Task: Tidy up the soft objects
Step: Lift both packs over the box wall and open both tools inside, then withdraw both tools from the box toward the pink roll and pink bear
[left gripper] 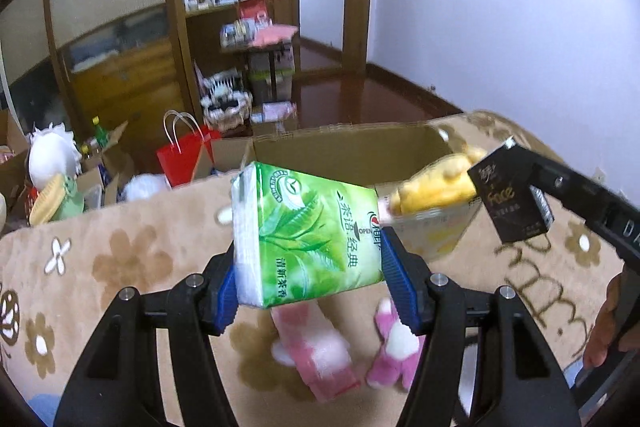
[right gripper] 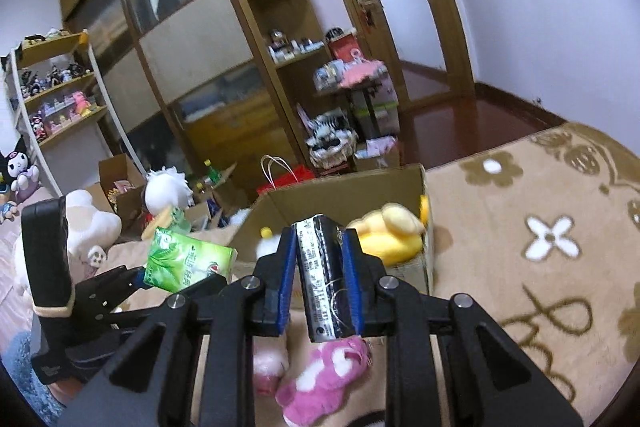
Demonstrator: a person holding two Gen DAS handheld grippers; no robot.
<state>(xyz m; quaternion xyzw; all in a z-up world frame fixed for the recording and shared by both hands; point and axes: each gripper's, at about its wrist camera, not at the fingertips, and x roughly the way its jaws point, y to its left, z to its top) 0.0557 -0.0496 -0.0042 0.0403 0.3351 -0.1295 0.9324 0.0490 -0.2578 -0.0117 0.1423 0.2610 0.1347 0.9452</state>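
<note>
One yellow plush toy (right gripper: 394, 233) already lies in the open cardboard box (left gripper: 352, 147), while the left gripper (left gripper: 310, 281) clamps a green tissue pack (left gripper: 308, 239), the right gripper (right gripper: 322, 281) clamps a black tissue pack (right gripper: 326, 279), both carried near the box, and pink plush toys (left gripper: 316, 359) wait on the beige flowered blanket (right gripper: 540, 267).

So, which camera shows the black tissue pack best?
The left wrist view: the black tissue pack shows its printed front, held in the right gripper. The right wrist view shows only its narrow edge between the jaws.
</note>
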